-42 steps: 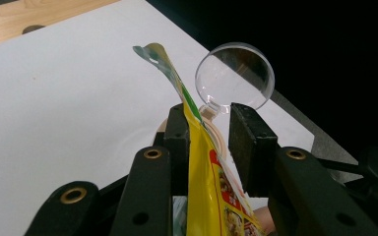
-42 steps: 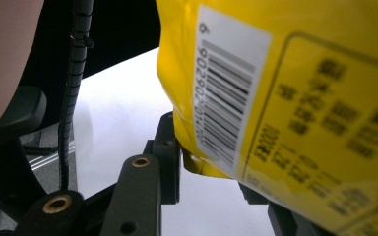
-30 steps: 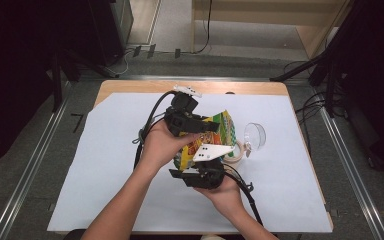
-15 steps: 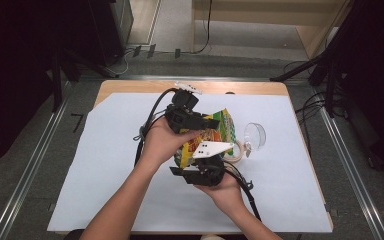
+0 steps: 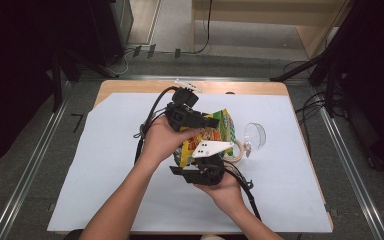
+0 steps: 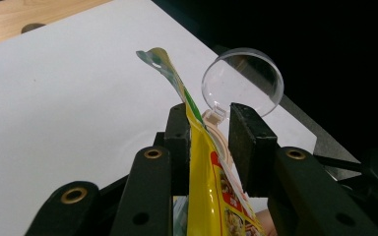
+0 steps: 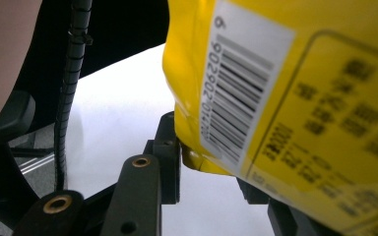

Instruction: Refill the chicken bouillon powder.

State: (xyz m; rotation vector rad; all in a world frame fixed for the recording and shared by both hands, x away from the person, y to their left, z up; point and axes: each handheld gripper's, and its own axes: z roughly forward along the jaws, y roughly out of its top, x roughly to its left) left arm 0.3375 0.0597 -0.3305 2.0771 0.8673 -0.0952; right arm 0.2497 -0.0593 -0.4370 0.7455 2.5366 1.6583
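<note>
Holding steady over the middle of the bench point(image 5: 105, 175), both hands have the yellow snack bag point(image 5: 215, 131) lifted clear of the white sheet point(image 5: 100, 150) that covers the bench top. Look at the left gripper point(image 5: 207, 121): it sits at the bag's far edge, and in the left gripper view its fingers point(image 6: 177, 135) stand on either side of the bag point(image 6: 204, 167), the left pad pressed against the foil while a narrow gap shows at the right pad, so whether they are truly clamped on it I cannot tell. Over to the right gripper point(image 5: 202, 162), at the bag's near edge under its grey three-cornered plate: in the right gripper view the bag's barcode side point(image 7: 285, 98) looms large, its lower corner tucked between the fingers point(image 7: 170, 147), and one pad touches the foil; the other pad is mostly hidden behind the bag, so the grip here is also unclear. Just beyond the bag, on its right side, a roll of tape point(image 5: 238, 150) lies flat on the sheet, and a clear round lid point(image 5: 254, 135) stands right beside that roll. The bag's sealed top, with its small hanging hole, curls up and away from the left gripper's fingers towards the lid point(image 6: 241, 81).
</note>
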